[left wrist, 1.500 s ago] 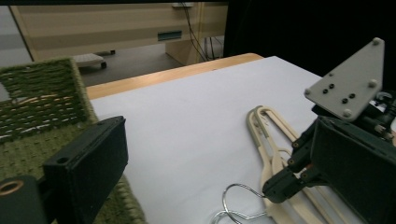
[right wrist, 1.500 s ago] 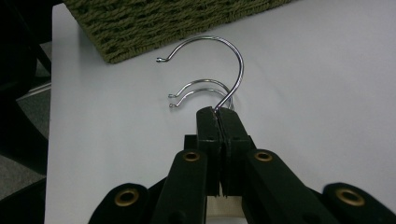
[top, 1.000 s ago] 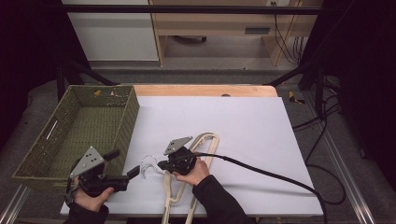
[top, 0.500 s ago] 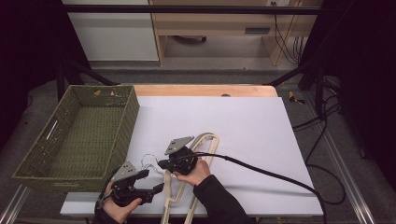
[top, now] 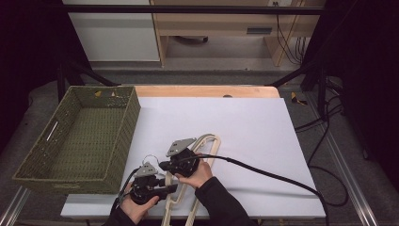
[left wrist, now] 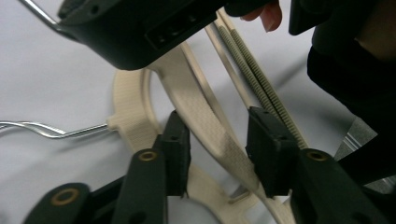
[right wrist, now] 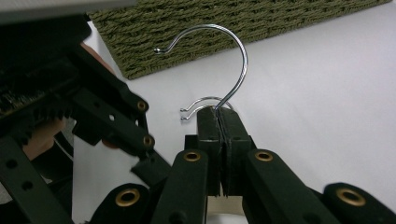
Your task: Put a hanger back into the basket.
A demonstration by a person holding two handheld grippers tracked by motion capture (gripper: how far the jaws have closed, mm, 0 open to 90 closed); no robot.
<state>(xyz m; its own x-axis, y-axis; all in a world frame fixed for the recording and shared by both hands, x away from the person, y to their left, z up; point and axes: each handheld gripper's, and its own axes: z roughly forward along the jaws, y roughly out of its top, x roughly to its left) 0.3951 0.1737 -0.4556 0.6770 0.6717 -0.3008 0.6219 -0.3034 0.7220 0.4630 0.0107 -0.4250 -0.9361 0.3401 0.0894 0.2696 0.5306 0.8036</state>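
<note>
Two cream plastic hangers point(top: 207, 141) lie stacked at the table's near edge. My right gripper point(right wrist: 219, 114) is shut on the stem of a chrome hook point(right wrist: 240, 60), and a second hook point(right wrist: 201, 101) lies on the table just behind it. In the high view the right gripper point(top: 164, 165) points left over the hangers. My left gripper point(left wrist: 217, 140) straddles one hanger arm point(left wrist: 205, 116). Its jaws have just been closing, and a sliver of gap still shows beside the far pad. In the high view the left gripper point(top: 170, 188) sits low, close under the right one.
A green woven basket point(top: 133, 113) stands at the table's left, its near wall point(right wrist: 233, 23) close behind the hooks. A black cable point(top: 282, 179) trails right across the white tabletop point(top: 244, 122). A wire hook end point(left wrist: 51, 130) lies left of the left gripper.
My left hand has moved from beside the basket to the right and down onto the hangers, and its jaws have narrowed around a hanger arm. The right gripper has stayed put.
</note>
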